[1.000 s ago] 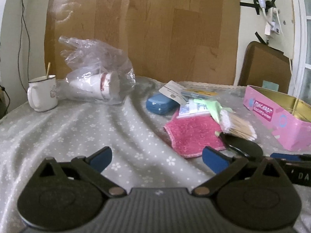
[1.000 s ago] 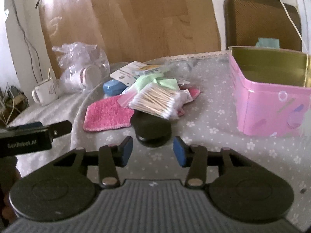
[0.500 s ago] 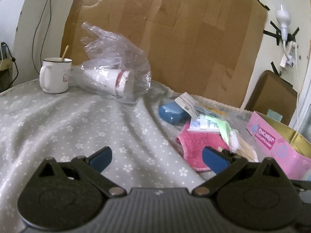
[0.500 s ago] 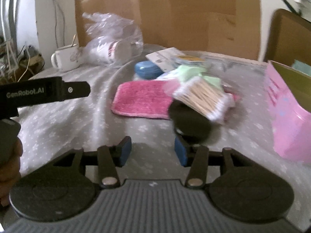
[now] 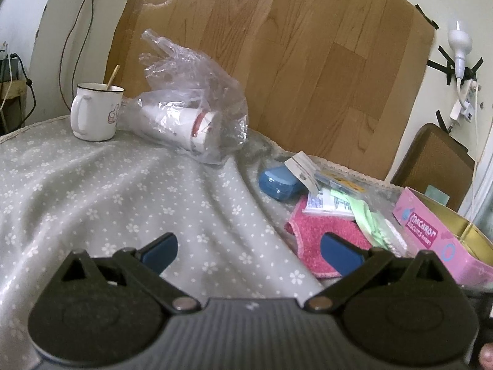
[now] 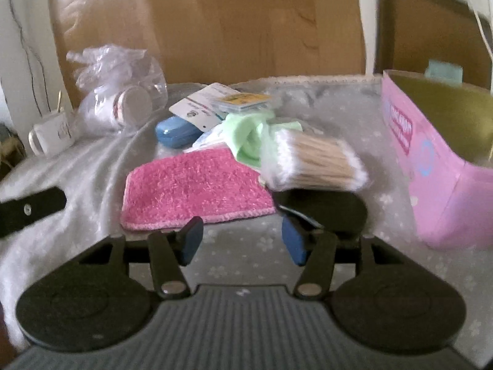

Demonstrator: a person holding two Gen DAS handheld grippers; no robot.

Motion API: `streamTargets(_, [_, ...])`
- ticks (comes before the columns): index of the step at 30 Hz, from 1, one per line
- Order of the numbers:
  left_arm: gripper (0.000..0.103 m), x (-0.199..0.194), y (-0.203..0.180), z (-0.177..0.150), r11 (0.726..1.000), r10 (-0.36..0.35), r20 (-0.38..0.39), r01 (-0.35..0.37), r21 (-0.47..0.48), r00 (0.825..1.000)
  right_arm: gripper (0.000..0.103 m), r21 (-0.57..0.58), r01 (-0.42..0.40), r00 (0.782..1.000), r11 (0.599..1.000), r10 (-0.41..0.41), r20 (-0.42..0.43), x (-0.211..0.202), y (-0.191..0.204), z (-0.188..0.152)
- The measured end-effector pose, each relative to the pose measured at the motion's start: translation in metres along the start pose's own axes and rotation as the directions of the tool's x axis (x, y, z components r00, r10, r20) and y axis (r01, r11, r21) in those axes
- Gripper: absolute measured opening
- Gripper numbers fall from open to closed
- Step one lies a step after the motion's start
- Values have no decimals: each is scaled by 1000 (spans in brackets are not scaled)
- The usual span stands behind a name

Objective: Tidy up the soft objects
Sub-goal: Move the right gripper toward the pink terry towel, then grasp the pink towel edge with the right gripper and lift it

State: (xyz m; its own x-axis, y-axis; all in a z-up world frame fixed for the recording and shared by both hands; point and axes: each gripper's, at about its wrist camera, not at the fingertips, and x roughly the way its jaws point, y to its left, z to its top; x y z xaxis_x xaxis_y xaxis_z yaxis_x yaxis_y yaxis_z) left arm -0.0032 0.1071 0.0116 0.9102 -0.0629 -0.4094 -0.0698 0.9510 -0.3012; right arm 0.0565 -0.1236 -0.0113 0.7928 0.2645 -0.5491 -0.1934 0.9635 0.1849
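A pink fluffy cloth (image 6: 194,188) lies flat on the grey flowered tablecloth (image 5: 92,203); it also shows in the left wrist view (image 5: 320,234). A light green cloth (image 6: 249,135) lies behind it, with a pack of cotton swabs (image 6: 314,160) resting on a black round lid (image 6: 326,209). An open pink tin (image 6: 437,154) stands to the right. My right gripper (image 6: 243,240) is open and empty, just in front of the pink cloth. My left gripper (image 5: 249,251) is open and empty, left of the pile.
A blue case (image 5: 279,183), cards and packets (image 6: 215,104) lie behind the cloths. A clear bag with paper cups (image 5: 191,123) and a white mug (image 5: 95,112) stand at the back left. A wood-pattern board (image 5: 277,46) leans on the wall.
My right gripper has swung back to face the pink cloth and moved closer to it, jaws a little wider. My left gripper has tilted up and turned slightly left.
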Motion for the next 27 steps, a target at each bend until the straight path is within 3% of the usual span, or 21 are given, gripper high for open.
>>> streamTargets(2, [103,-1,1,0,1000,3,6,-3,-7,1000,64,-21,-49,998,999,50,23,-6,3,-3])
streamTargets(6, [103,-2,5,1,999,13,23,-12,-41,1000,87,-97,-155,988,983,157,10,-7,21,-3])
streamTargets(8, [103,-3,8,2,998,16,29,-15,-59,999,89,-122,-183,983,976,182,-19,1,30,1])
streamTargets(15, [103,-3,12,4,996,21,34,-18,-83,999,93,-165,-167,984,972,155,-85,45,52,21])
streamTargets(17, [103,-4,12,3,997,23,37,-20,-81,999,86,-171,-158,986,972,146,-83,53,57,26])
streamTargets(19, [103,-3,12,3,996,27,39,-24,-84,999,45,-183,-143,989,973,134,-61,53,58,26])
streamTargets(21, [103,-3,12,3,996,28,38,-25,-87,999,23,-189,-134,991,973,127,-49,51,57,25])
streamTargets(23, [103,-3,13,3,996,29,37,-26,-89,999,17,-169,-139,990,976,133,-49,50,52,25])
streamTargets(27, [103,-3,12,4,996,33,37,-30,-87,999,16,-193,-140,990,971,131,-56,38,49,18])
